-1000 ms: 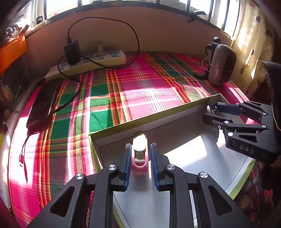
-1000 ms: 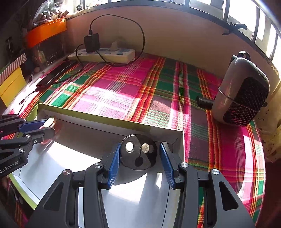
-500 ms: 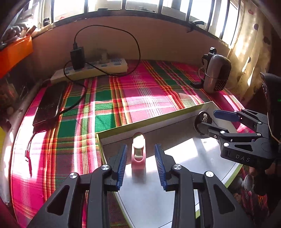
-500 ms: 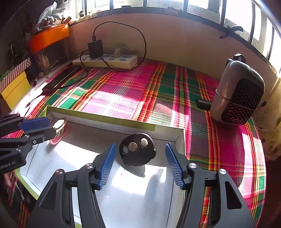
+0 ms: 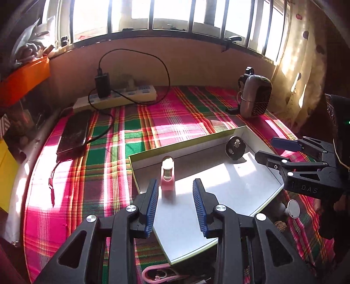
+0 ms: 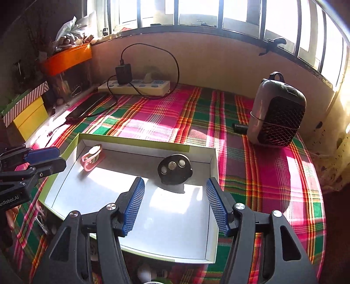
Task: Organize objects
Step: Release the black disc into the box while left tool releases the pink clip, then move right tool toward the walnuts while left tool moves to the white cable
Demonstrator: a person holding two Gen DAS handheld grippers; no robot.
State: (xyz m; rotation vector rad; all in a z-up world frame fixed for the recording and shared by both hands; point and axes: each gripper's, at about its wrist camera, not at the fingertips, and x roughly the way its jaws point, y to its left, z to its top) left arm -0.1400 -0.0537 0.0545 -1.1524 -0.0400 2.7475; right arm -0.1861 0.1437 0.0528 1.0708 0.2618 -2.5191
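Pink clip upright against box wall, both hand-held grippers agape, empty.

You've got a barred window across the back, hard sun patches on the plaid cloth. Beige wall below the sill. Pale curtain on your right, cluttered orange shelf left.
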